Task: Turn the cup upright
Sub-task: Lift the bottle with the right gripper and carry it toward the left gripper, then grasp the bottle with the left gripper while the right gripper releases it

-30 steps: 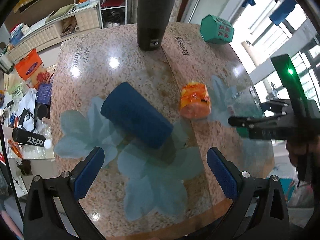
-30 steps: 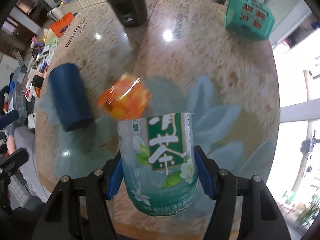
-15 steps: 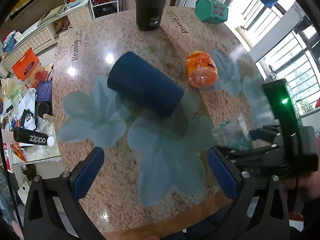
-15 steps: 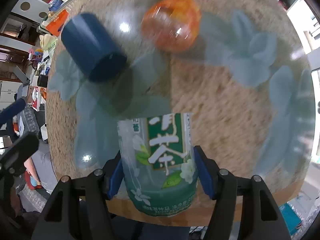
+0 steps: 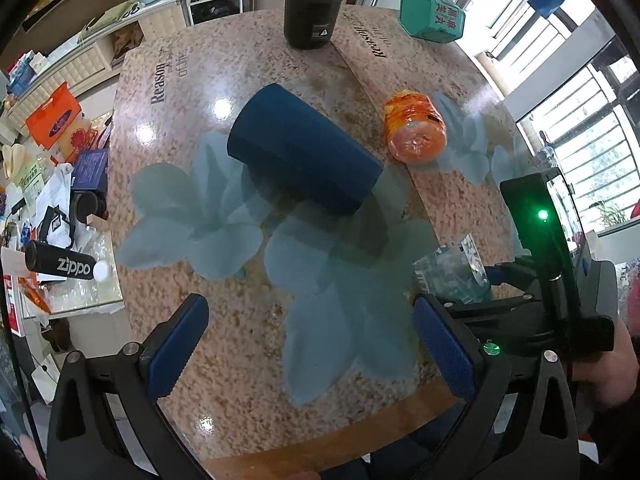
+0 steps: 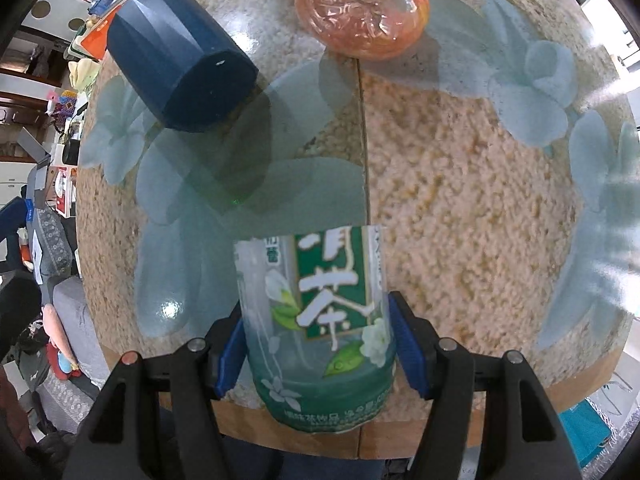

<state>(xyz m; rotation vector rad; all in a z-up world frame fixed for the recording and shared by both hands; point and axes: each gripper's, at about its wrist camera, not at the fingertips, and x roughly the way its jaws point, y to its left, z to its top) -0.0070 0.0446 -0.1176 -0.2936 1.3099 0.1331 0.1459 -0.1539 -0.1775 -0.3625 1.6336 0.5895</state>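
My right gripper (image 6: 318, 346) is shut on a clear cut-off cup with a green tea label (image 6: 320, 320); it holds the cup above the table's near edge. The cup also shows in the left wrist view (image 5: 452, 268), clamped in the right gripper (image 5: 484, 280). My left gripper (image 5: 308, 344) is open and empty above the front of the table. A dark blue cup (image 5: 304, 156) lies on its side at the table's middle; it also shows in the right wrist view (image 6: 180, 60).
An orange plastic jar (image 5: 414, 132) lies on its side right of the blue cup, seen too in the right wrist view (image 6: 360, 4). A black tumbler (image 5: 314, 4) and a green hexagonal box (image 5: 432, 16) stand at the back of the granite table (image 5: 248, 360). Cluttered shelves at left.
My right gripper has pulled back with the tea cup toward the table's near edge and tilted downward. My left gripper has backed off slightly from the blue cup.
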